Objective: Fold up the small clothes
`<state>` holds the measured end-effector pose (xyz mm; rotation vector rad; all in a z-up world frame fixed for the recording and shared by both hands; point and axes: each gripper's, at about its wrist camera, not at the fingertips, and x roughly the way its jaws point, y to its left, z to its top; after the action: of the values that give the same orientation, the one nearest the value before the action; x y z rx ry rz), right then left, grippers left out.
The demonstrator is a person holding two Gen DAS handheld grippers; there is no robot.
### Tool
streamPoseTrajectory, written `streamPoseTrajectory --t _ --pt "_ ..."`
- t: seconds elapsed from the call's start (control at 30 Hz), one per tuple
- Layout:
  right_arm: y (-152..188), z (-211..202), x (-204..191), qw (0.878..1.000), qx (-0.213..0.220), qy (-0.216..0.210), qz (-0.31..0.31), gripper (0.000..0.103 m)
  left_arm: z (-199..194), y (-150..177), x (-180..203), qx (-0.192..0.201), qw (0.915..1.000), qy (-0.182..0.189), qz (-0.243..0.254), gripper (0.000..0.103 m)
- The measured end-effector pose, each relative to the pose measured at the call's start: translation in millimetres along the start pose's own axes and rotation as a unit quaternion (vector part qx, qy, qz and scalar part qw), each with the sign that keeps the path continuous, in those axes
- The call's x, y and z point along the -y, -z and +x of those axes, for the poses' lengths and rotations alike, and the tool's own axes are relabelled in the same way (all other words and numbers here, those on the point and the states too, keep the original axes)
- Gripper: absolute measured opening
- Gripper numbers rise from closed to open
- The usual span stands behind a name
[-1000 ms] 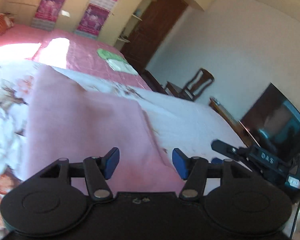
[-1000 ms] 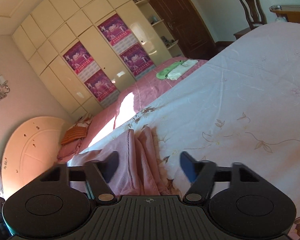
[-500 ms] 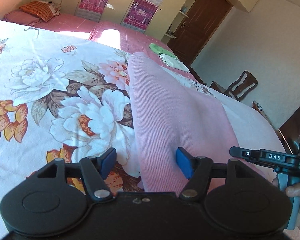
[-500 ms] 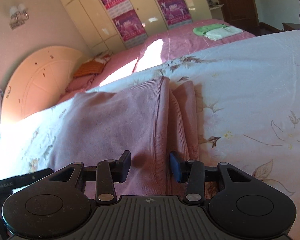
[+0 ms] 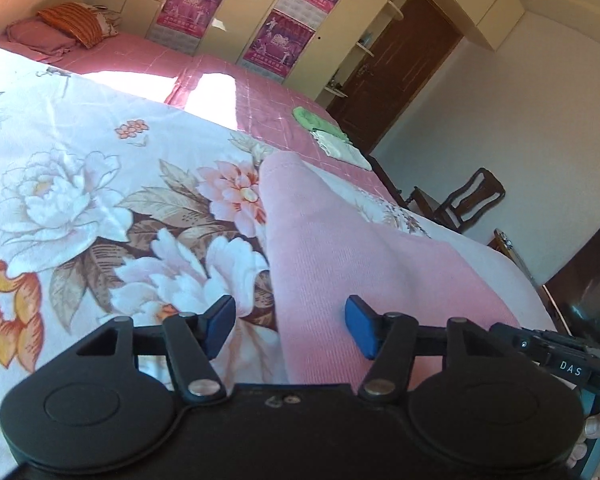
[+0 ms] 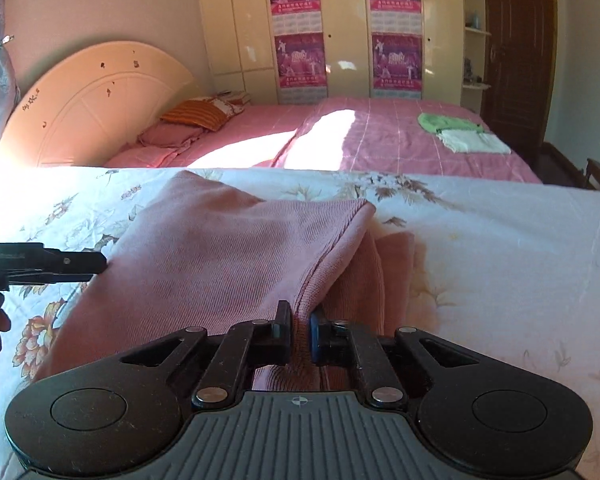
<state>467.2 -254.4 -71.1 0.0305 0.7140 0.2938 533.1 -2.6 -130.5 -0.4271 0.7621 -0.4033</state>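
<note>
A pink ribbed knit garment (image 5: 340, 256) lies on the floral bedsheet (image 5: 80, 200). My left gripper (image 5: 290, 330) is open, its blue pads on either side of the garment's left edge, just above the cloth. In the right wrist view the same garment (image 6: 220, 248) is partly folded, with a narrow strip lying to its right. My right gripper (image 6: 300, 328) is shut on the garment's near edge fold. The left gripper's tip (image 6: 60, 264) shows at the garment's left side.
A second bed with a pink cover (image 6: 360, 140) stands behind, with a green cloth (image 6: 448, 122) and a white cloth (image 6: 472, 142) on it. A wardrobe with posters, a dark door, a chair (image 5: 468, 200) and a dark screen (image 5: 588, 288) are beyond.
My right gripper has moved onto the garment's near edge and closed on it. My left gripper has swung from over the garment to its left edge, staying open.
</note>
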Motion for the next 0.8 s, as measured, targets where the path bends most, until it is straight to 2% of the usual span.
streamPoseTrajectory --t 0.07,0.13,0.2,0.27,0.33,0.57,0.67,0.8 --pt "-4 -11 3 1.000 0.012 0.011 -0.004 0.008 7 -3 12 -0.006 0.9997 0.011 0.020 0.052" --pt "-1 -18 13 1.000 0.016 0.011 0.011 0.008 20 -1 28 -0.019 0.9985 -0.005 0.052 0.054" --pt "10 -7 25 0.999 -0.005 0.014 0.030 0.008 33 5 36 -0.033 0.9966 -0.027 0.071 0.057" --pt "27 16 36 0.997 -0.043 0.010 0.058 0.008 39 11 35 -0.031 0.9969 -0.032 0.065 0.061" --pt "35 21 41 0.997 -0.037 0.007 0.074 0.008 39 12 35 -0.029 0.9966 -0.032 0.070 0.061" --pt "34 14 49 0.993 -0.033 0.008 0.112 0.008 39 11 38 -0.036 0.9936 -0.038 0.100 0.066" --pt "33 9 51 0.991 -0.036 0.007 0.129 0.008 27 7 42 -0.033 0.9936 -0.045 0.099 0.064" --pt "27 -9 52 0.990 -0.034 0.008 0.139 0.012 -9 16 46 -0.018 0.9942 -0.030 0.102 0.062"
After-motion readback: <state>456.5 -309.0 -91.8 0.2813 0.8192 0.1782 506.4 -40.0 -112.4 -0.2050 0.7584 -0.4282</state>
